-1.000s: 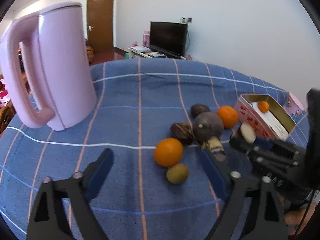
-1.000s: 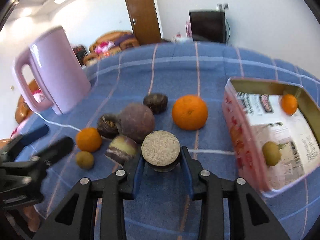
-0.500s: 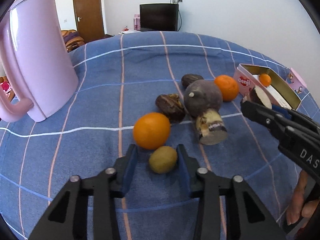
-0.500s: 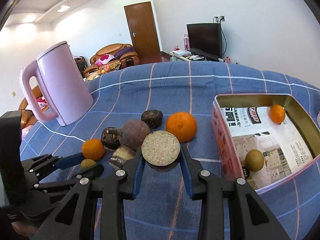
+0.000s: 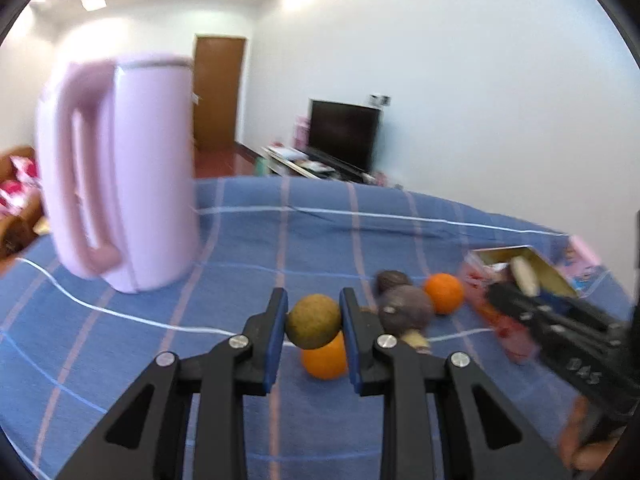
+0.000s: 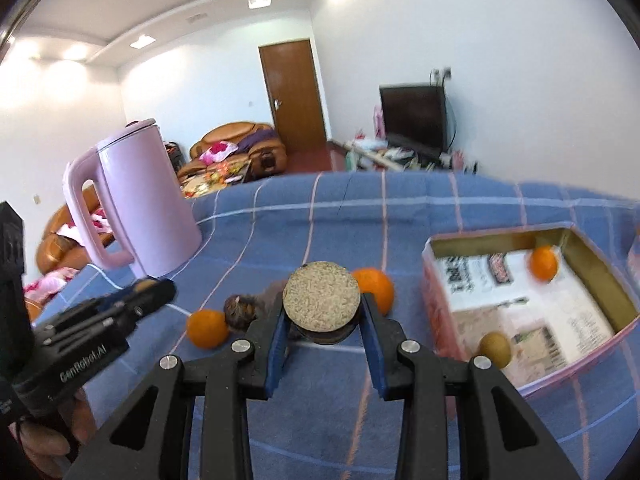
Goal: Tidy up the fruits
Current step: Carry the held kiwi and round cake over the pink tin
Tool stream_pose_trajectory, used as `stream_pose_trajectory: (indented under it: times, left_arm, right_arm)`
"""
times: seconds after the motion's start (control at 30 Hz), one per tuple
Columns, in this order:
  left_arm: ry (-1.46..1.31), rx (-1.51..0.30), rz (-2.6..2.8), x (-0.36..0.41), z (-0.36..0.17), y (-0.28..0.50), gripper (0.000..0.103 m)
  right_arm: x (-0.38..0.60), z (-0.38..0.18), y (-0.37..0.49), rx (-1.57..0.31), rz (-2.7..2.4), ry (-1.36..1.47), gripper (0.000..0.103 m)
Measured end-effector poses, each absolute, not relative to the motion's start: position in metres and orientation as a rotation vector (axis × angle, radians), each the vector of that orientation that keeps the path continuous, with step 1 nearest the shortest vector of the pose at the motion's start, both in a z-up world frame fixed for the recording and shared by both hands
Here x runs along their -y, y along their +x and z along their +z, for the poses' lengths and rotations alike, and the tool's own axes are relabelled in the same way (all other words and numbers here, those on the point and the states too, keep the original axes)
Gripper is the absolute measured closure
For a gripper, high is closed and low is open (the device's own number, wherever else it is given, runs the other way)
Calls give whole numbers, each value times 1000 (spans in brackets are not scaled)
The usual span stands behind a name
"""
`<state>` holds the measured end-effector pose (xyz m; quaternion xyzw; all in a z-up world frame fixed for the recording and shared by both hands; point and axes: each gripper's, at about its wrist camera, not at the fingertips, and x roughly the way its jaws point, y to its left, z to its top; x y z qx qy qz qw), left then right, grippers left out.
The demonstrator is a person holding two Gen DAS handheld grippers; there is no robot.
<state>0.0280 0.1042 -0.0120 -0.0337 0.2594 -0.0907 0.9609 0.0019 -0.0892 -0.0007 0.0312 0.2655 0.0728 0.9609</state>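
My left gripper (image 5: 313,322) is clamped on a small brownish-green kiwi (image 5: 313,321), both blue pads pressing its sides, and it hangs clear of the cloth (image 5: 320,240). My right gripper (image 6: 321,312) pinches a cut fruit (image 6: 321,298) by its dark rind, the pale speckled cut face turned up toward the camera.

Much is hard to read. The left view is smeared, so the pink kettle (image 5: 120,176) and the tin (image 5: 520,264) are blurred. An orange (image 5: 325,358) sits half hidden behind the kiwi and my right pad. In the right view the cut fruit covers most of a dark purple fruit (image 6: 272,294) behind it; a dark wrinkled fruit (image 6: 239,307) beside it I cannot name. Two more oranges lie on the cloth, one left (image 6: 208,329), one right (image 6: 376,286) of my fingers.

The pink tin (image 6: 520,236), lined with printed paper, holds a small orange (image 6: 543,263) at the far end and a kiwi (image 6: 495,348) near its front wall.
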Motion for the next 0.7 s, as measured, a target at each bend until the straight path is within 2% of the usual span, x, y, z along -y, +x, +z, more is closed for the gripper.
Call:
stream_pose_trajectory:
  times: [0.33, 0.7]
  left_arm:
    - [-50, -455, -106, -101, -9, 16, 75]
    - [-27, -454, -50, -82, -7, 2, 75]
  right_arm:
    - [74, 8, -13, -402, 100, -100, 66]
    - [94, -1, -12, -461, 118, -81, 66]
